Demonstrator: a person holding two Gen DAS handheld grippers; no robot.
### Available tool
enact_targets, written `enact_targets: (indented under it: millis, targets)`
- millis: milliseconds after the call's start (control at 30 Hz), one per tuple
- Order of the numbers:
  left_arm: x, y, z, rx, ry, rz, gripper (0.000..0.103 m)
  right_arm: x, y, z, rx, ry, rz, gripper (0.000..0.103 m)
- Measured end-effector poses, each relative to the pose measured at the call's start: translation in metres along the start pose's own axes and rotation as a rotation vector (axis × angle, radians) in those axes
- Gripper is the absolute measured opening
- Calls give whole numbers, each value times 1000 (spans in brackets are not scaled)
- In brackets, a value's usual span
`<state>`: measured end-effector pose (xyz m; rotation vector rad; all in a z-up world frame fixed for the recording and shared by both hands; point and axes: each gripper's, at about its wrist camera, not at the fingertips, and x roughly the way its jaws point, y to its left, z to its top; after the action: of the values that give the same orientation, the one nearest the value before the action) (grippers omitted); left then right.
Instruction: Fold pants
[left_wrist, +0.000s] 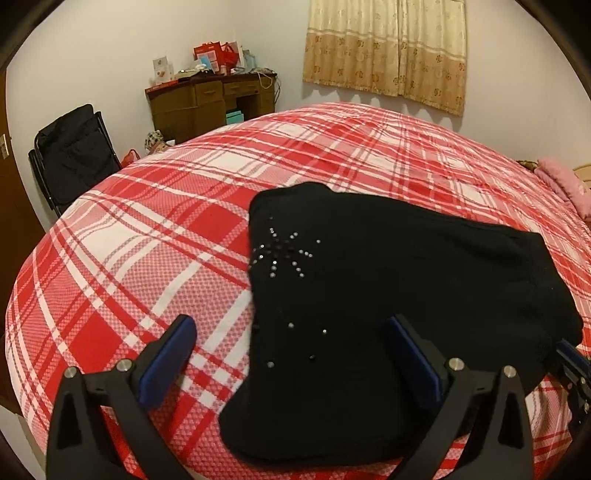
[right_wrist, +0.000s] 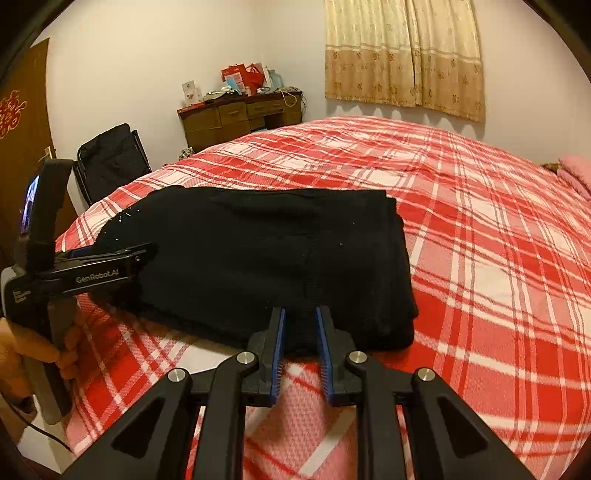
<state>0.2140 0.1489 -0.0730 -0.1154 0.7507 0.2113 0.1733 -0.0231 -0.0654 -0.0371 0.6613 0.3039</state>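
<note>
Black folded pants with small rhinestones lie on the red plaid bedspread. My left gripper hovers open and wide at their near left end; its right finger is over the cloth and its left finger over the bedspread. In the right wrist view the pants form a thick rectangle. My right gripper is nearly closed on their near edge, with black cloth pinched between the blue pads. The left gripper shows side-on at the pants' left end, held by a hand.
The bed fills most of both views, with open bedspread beyond and right of the pants. A pink pillow lies at the far right. A wooden desk with clutter and a black folding chair stand past the bed's left side.
</note>
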Motion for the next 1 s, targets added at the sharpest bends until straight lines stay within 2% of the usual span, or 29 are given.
enact_targets:
  millis: [167, 267, 333, 500, 667, 800, 967, 1000]
  targets:
    - [-1, 0, -2, 1, 0, 5, 103, -14, 10, -2, 3, -45, -7, 18]
    - [-3, 1, -2, 1, 19, 5, 103, -1, 10, -4, -17, -2, -33, 18]
    - [-7, 1, -4, 15, 31, 9, 103, 10, -1, -10, 33, 35, 9, 19]
    - [-25, 11, -21, 39, 45, 9, 103, 11, -23, -14, 136, 15, 121, 19]
    - [-54, 22, -50, 84, 48, -10, 103, 11, -15, -17, 93, -4, 81, 20]
    - [-63, 20, -68, 185, 45, 55, 103, 10, -12, -18, 74, -16, 64, 21]
    - [-64, 19, -67, 126, 77, 76, 103, 7, -8, -19, 78, 13, 34, 24]
    - [-63, 18, -67, 122, 81, 86, 103, 6, -7, -20, 75, 16, 28, 27]
